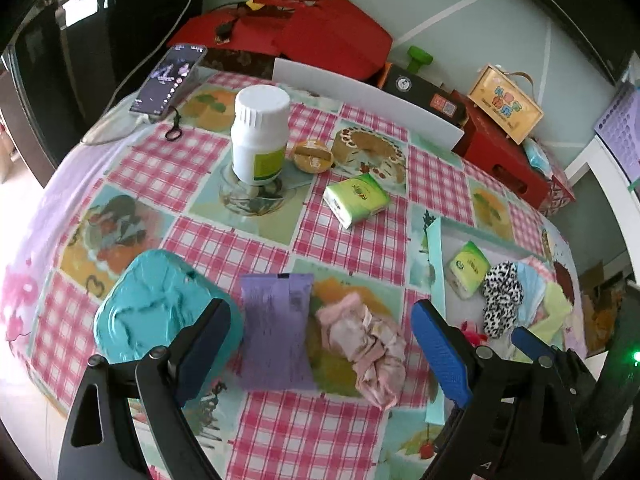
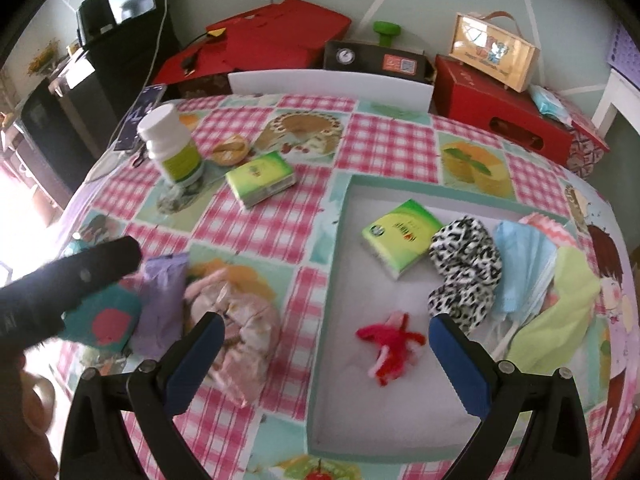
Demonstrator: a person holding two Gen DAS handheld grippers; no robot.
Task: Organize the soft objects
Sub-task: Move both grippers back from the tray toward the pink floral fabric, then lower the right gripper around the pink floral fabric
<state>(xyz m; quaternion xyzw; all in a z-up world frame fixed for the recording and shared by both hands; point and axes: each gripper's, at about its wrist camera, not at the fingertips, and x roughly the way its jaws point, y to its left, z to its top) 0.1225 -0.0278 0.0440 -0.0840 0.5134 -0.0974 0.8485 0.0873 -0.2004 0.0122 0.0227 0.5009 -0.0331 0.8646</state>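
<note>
My left gripper (image 1: pixel 320 344) is open above a purple packet (image 1: pixel 276 332) and a crumpled pink cloth (image 1: pixel 368 352), with a teal pouch (image 1: pixel 156 312) to its left. My right gripper (image 2: pixel 324 356) is open over the tray's (image 2: pixel 340 240) left edge, near a red and pink yarn toy (image 2: pixel 392 348). The tray holds a green tissue pack (image 2: pixel 400 236), a leopard scrunchie (image 2: pixel 464 272), blue masks (image 2: pixel 524 264) and a yellow-green cloth (image 2: pixel 560 320). A second tissue pack (image 2: pixel 260 176) lies on the cloth outside the tray. The pink cloth (image 2: pixel 244 336) and purple packet (image 2: pixel 160 300) also show in the right wrist view.
A white bottle (image 1: pixel 260 132) stands on a glass dish, with a small round tin (image 1: pixel 312 156) beside it. A phone (image 1: pixel 168 80) lies at the far left. Red boxes (image 1: pixel 312 36) and a white board (image 1: pixel 368 100) line the table's back edge.
</note>
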